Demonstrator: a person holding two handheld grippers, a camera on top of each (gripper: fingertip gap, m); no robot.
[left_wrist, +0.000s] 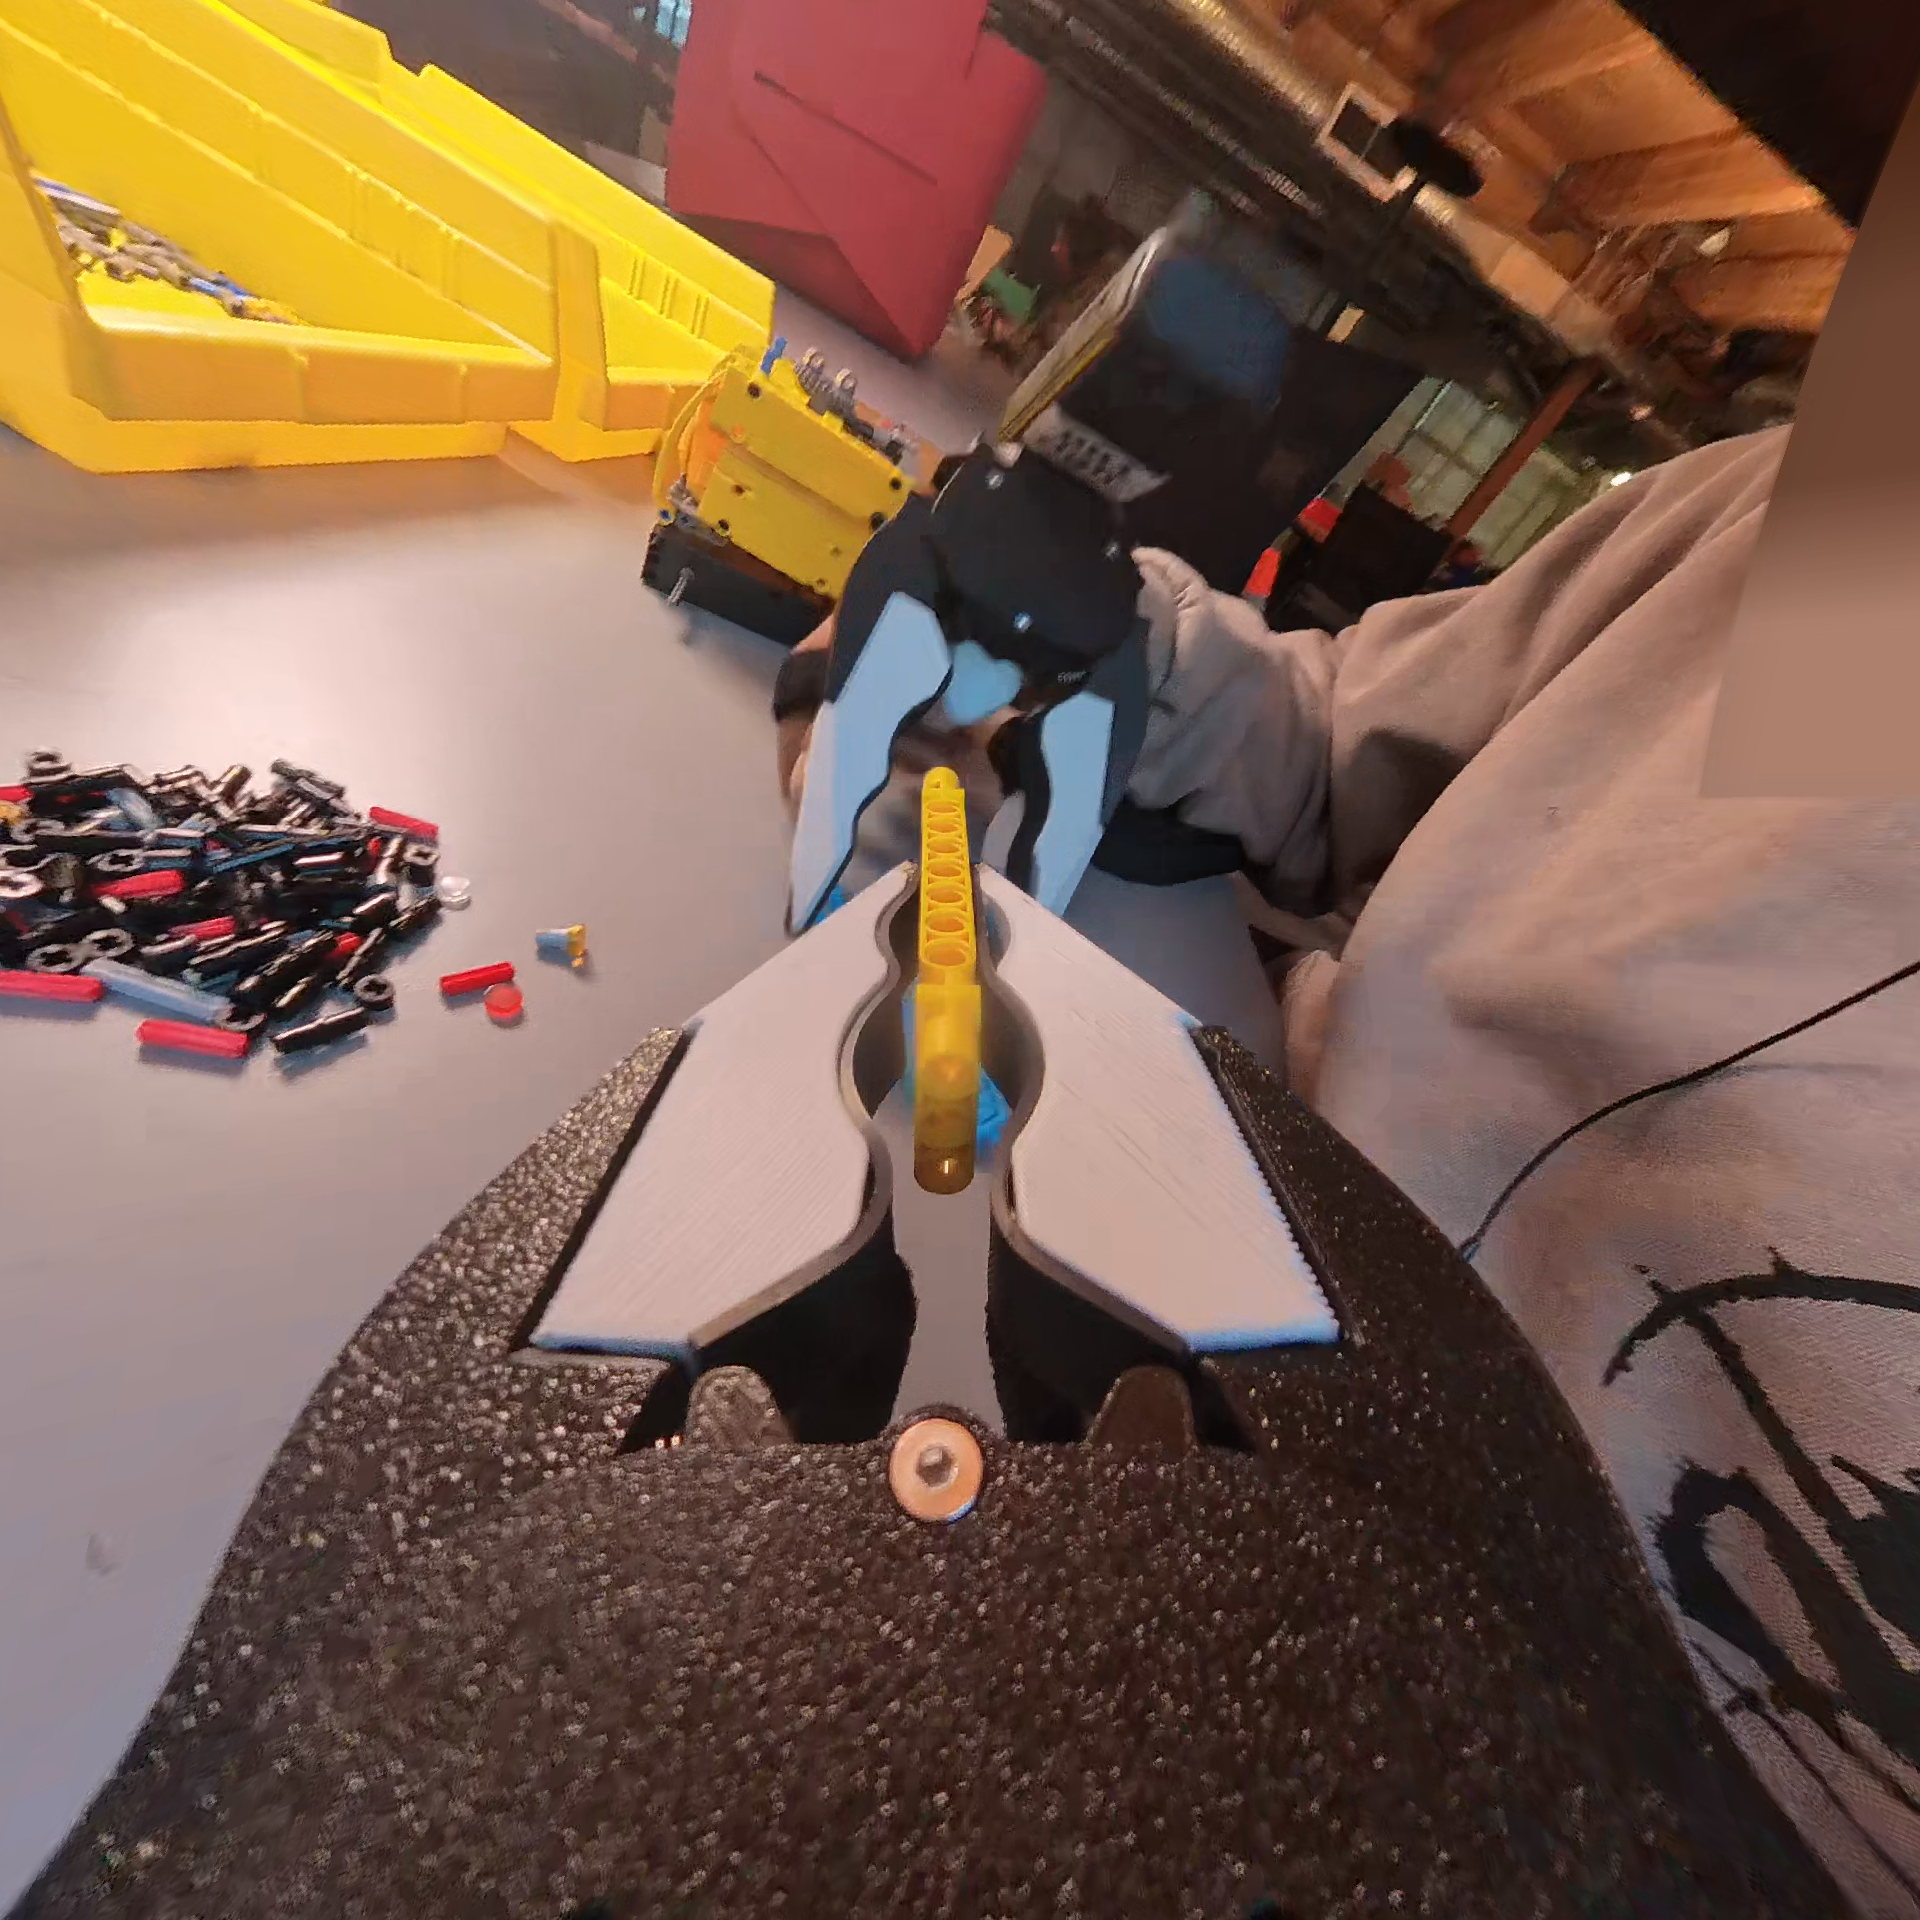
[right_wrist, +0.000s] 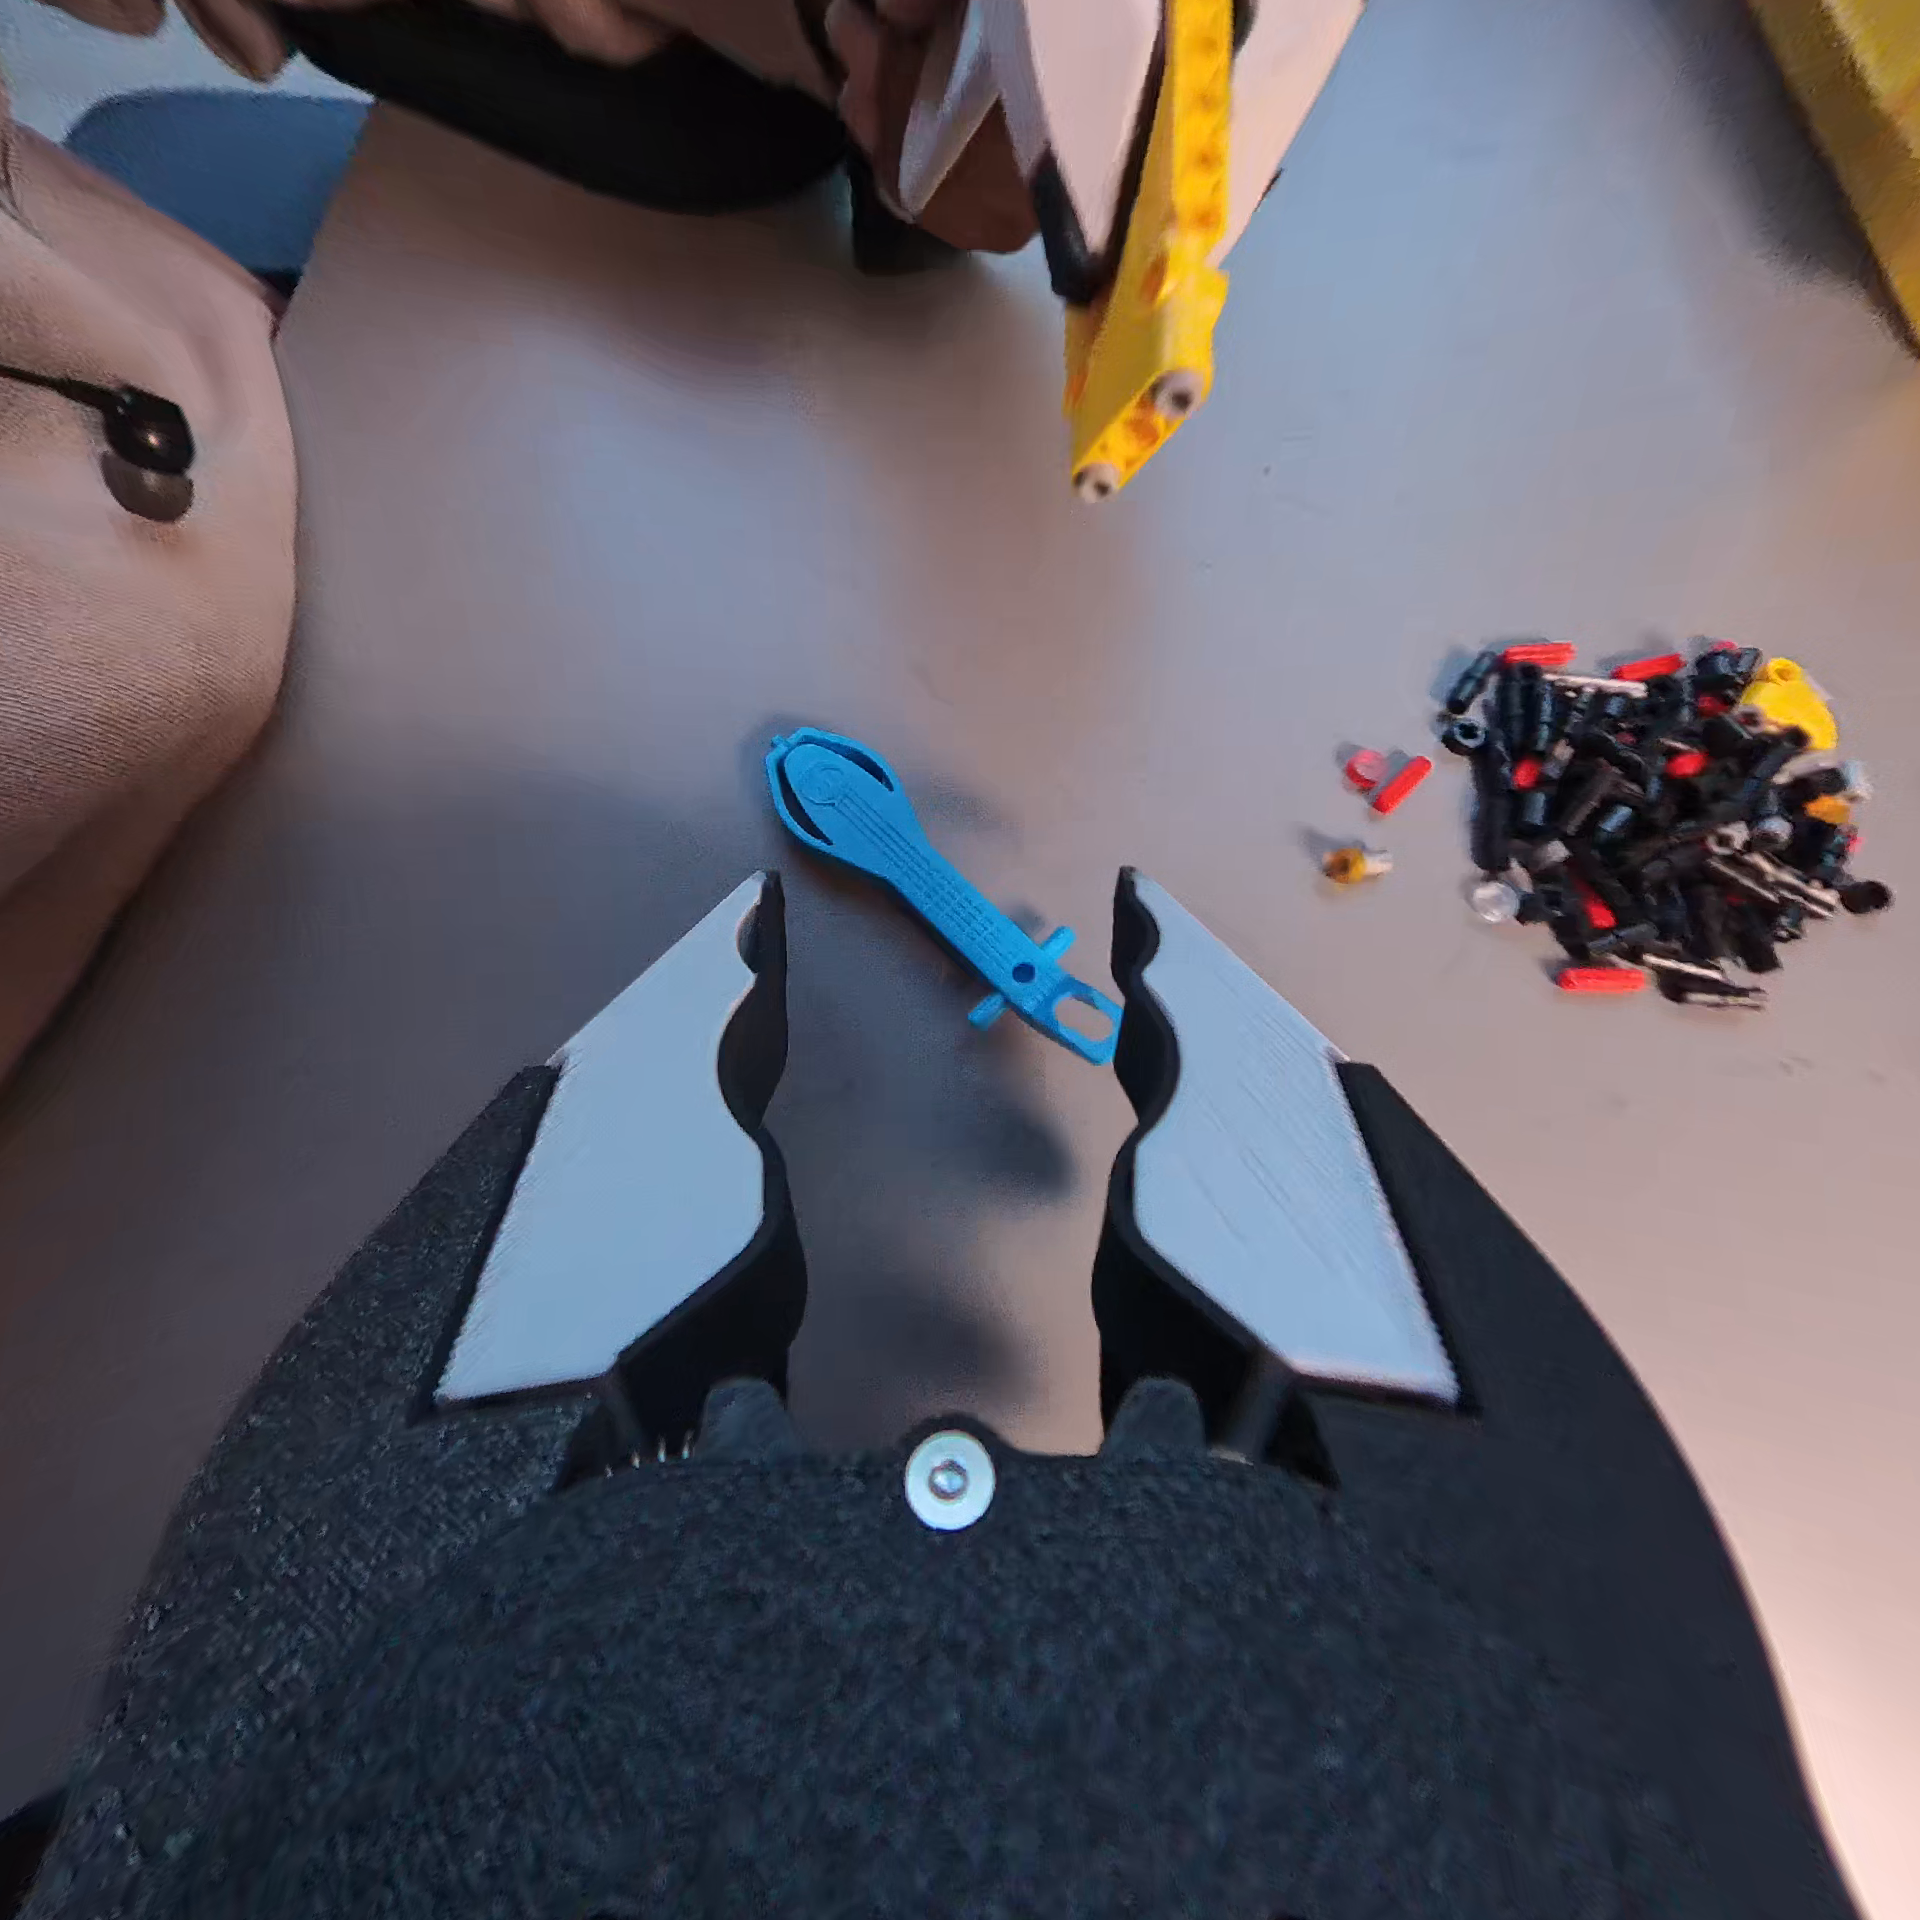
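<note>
My left gripper (left_wrist: 943, 883) is shut on a long yellow beam with holes (left_wrist: 943, 894), held above the grey table; the beam also shows in the right wrist view (right_wrist: 1153, 312), with grey pins at its end. My right gripper (right_wrist: 945, 883) is open and empty just above the table. A blue plastic tool (right_wrist: 914, 883) lies flat on the table between and just beyond its fingertips, with its slotted end by the right finger (right_wrist: 1247, 1132). In the left wrist view the right gripper (left_wrist: 935, 831) points down beyond the beam.
A heap of small black, red and grey pins (left_wrist: 197, 894) lies on the table, also in the right wrist view (right_wrist: 1662, 821), with a few loose pieces (right_wrist: 1387, 779) beside it. Yellow bins (left_wrist: 312, 260) and a yellow-and-black block model (left_wrist: 779, 468) stand farther back. A person's sleeve (left_wrist: 1455, 727) is right. Across from one pair of fingers to the other is roughly 9 cm.
</note>
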